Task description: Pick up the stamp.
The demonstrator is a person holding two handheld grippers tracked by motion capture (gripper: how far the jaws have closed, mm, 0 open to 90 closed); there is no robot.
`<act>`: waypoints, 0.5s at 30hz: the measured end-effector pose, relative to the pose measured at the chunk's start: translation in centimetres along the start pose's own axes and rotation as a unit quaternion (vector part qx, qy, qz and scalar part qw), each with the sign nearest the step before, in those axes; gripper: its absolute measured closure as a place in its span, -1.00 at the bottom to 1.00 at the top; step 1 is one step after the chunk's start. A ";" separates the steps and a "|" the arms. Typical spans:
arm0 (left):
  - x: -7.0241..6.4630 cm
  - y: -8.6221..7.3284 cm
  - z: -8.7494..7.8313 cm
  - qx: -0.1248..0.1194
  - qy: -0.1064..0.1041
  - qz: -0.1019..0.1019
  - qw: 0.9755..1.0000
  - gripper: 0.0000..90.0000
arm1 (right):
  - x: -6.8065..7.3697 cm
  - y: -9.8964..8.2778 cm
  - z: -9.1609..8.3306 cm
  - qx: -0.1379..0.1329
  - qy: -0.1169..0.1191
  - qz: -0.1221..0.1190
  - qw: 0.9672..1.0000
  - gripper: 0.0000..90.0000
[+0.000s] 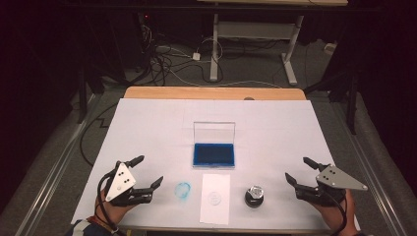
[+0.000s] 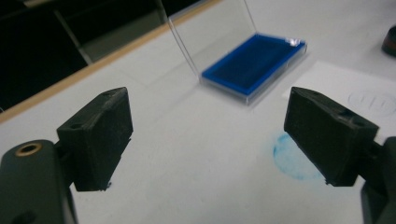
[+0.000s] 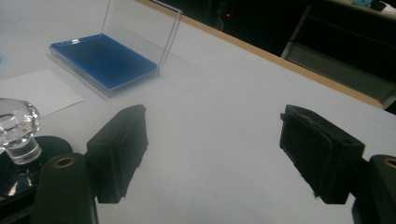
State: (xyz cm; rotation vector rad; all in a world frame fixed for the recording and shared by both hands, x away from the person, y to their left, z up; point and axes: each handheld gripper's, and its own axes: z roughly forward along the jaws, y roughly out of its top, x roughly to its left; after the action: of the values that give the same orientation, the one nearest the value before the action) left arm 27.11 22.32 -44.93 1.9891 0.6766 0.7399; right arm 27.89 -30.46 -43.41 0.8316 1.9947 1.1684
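A blue ink pad (image 1: 214, 154) (image 2: 254, 65) (image 3: 103, 58) lies in a clear case with its lid standing up, at the middle of the white table (image 1: 147, 128). In front of it lies a white paper slip (image 1: 215, 197) (image 2: 355, 91) (image 3: 37, 88) bearing a faint round stamp mark. Right of the slip stands a stamp (image 1: 254, 195) (image 3: 18, 135) with a clear faceted knob on a black base. A blue round smudge (image 1: 183, 191) (image 2: 294, 158) marks the table left of the slip. My left gripper (image 1: 146, 172) (image 2: 208, 140) rests open at the near left, nothing between its jaws. My right gripper (image 1: 300, 169) (image 3: 212, 154) rests open at the near right, also with nothing in it.
The table's wooden far edge (image 1: 214, 92) runs behind the white sheet. Beyond it on the floor are cables (image 1: 167, 59) and the legs of another desk (image 1: 214, 49). Dark surroundings flank both sides.
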 end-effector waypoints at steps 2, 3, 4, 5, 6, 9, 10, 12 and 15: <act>0.0 -0.2 0.4 0.011 -0.001 0.009 1.000 -0.66 | 0.1 -0.1 -0.1 0.006 0.003 -0.004 1.000 -0.48; 0.1 -0.3 0.5 0.015 -0.005 0.007 1.000 -0.65 | 0.1 -0.1 -0.1 0.006 0.004 -0.004 1.000 -0.48; 0.1 -0.4 0.6 0.015 -0.006 0.003 1.000 -0.65 | 0.1 0.0 -0.2 0.006 0.005 -0.004 1.000 -0.48; 0.2 -0.5 0.6 0.015 -0.005 0.002 1.000 -0.65 | 0.1 0.0 -0.2 0.007 0.006 -0.002 1.000 -0.48; 0.3 -0.6 0.6 0.017 -0.006 0.002 1.000 -0.65 | 0.1 0.1 -0.2 0.008 0.006 -0.002 1.000 -0.48; 0.6 -0.9 0.4 0.019 -0.011 0.000 1.000 -0.65 | 0.1 0.3 0.0 0.010 0.010 0.001 1.000 -0.45; 0.6 -1.0 0.3 0.021 -0.011 -0.001 1.000 -0.65 | 0.1 0.3 0.1 0.015 0.015 -0.004 1.000 -0.41; 0.6 -1.1 0.2 0.025 -0.005 0.008 1.000 -0.65 | 0.3 0.4 0.2 0.021 0.023 -0.007 0.999 -0.40; 0.5 -1.2 0.0 0.023 -0.013 0.005 1.000 -0.65 | 0.4 0.6 0.4 0.025 0.035 -0.005 0.999 -0.40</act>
State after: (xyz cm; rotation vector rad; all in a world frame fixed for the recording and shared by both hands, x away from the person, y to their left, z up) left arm 27.28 23.24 -45.84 2.0421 0.6743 0.7102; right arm 28.13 -29.73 -43.14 0.8134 2.0903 1.1610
